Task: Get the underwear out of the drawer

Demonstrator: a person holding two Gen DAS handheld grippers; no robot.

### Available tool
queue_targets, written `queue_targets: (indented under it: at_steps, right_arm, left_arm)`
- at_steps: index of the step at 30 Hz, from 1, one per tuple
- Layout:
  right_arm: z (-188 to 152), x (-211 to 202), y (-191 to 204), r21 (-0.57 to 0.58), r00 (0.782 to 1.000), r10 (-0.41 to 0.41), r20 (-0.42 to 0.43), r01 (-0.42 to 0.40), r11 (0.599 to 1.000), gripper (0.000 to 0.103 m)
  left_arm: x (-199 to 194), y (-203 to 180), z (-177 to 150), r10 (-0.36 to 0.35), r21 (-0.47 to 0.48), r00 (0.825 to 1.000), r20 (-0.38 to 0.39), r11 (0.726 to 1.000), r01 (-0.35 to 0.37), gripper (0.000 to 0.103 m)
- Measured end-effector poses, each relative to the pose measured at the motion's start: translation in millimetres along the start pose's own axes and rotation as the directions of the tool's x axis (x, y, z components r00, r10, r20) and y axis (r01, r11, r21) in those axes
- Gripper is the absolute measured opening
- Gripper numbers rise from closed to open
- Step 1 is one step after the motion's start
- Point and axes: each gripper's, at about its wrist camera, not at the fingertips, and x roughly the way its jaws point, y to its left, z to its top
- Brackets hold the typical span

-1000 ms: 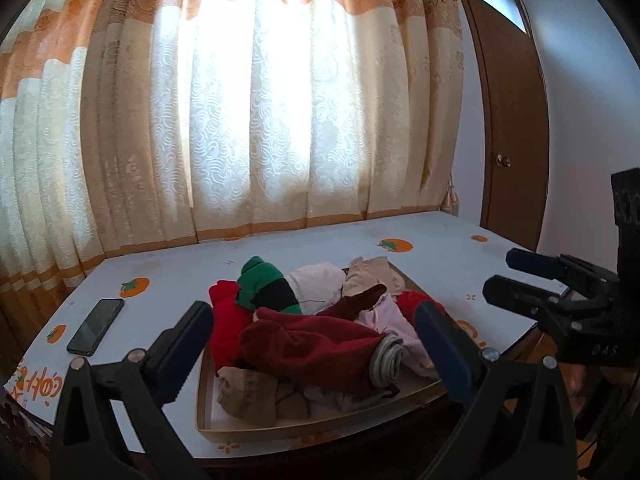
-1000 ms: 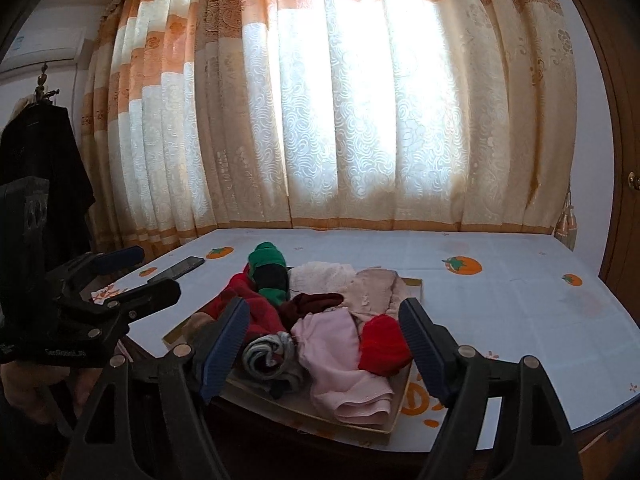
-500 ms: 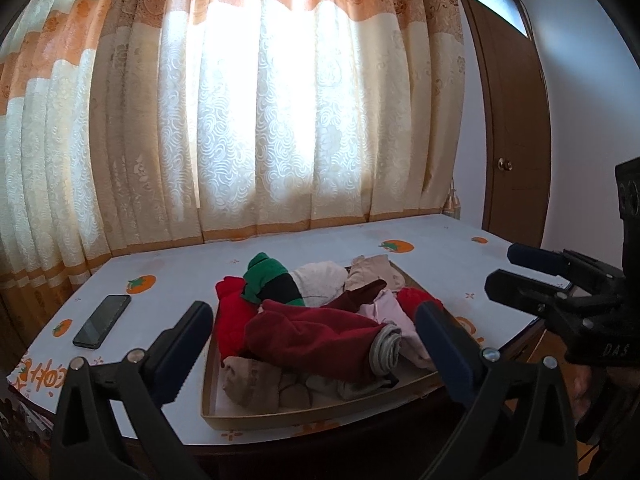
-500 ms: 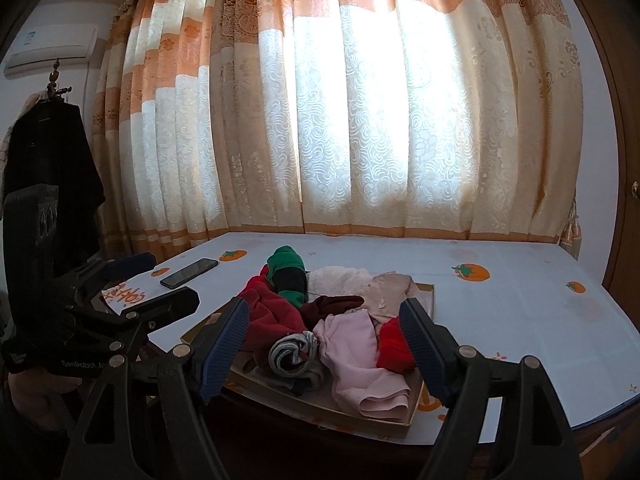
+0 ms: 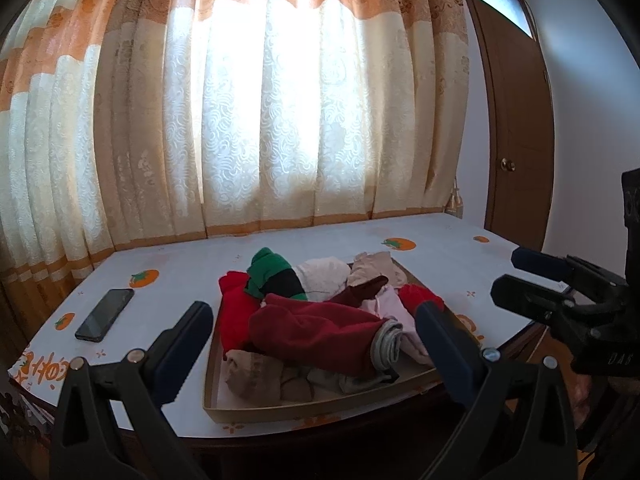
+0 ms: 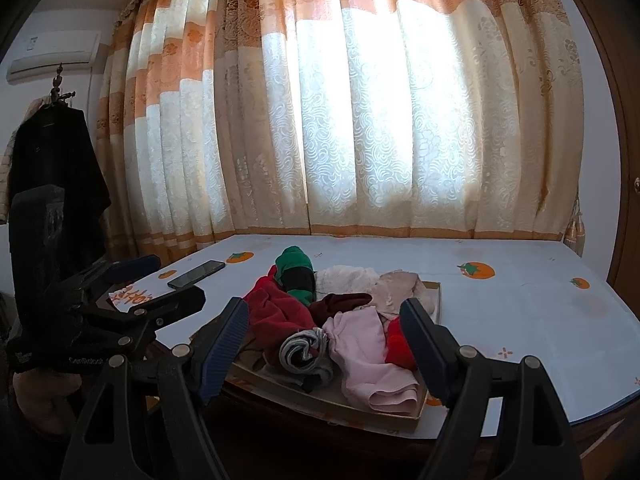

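Meanwhile, little has changed: left gripper and right gripper, jaws spread empty, are still held short of the shallow cardboard drawer of crumpled underwear; nothing is yet grasped.

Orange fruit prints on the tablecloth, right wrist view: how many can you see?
4. One behind the phone, one left of the phone, one right of the drawer, one nearer the right edge. The clothes and tongs may hide others.

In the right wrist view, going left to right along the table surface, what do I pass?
Left hand-held gripper → phone → green-and-black garment → pink garment in the drawer tray → orange fruit print on the tablecloth.
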Motion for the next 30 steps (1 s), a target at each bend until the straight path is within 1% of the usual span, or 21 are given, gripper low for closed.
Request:
queue_targets:
  at_steps: [7, 14, 22, 30]
  right_arm:
    - [-1.6, -0.1, 2.9, -0.001, 1.0, 0.005, 0.003, -0.005, 1.0, 0.08]
    - [-0.5, -3.2, 3.7, -0.001, 1.0, 0.005, 0.014, -0.005, 1.0, 0.08]
    - [-3.9, -3.8, 5.2, -0.004, 1.0, 0.009, 0.003, -0.009, 1.0, 0.08]
    - [-8.0, -1.9, 6.4, 0.002, 1.0, 0.014, -0.014, -0.014, 1.0, 0.08]
  left_arm:
    - [0.7, -4.5, -1.9, 0.004, 0.014, 1.0, -0.012, 1.0, -0.004, 0.102]
    - [1.0, -2.1, -1.9, 0.011, -0.013, 1.0, -0.025, 1.0, -0.012, 0.102]
    - [5.2, -2.7, -5.5, 0.01, -0.008, 0.999, -0.05, 1.0, -0.011, 0.103]
    - [4.9, 1.5, -7.1, 0.016, -0.005, 0.999, -0.042, 1.0, -0.016, 0.103]
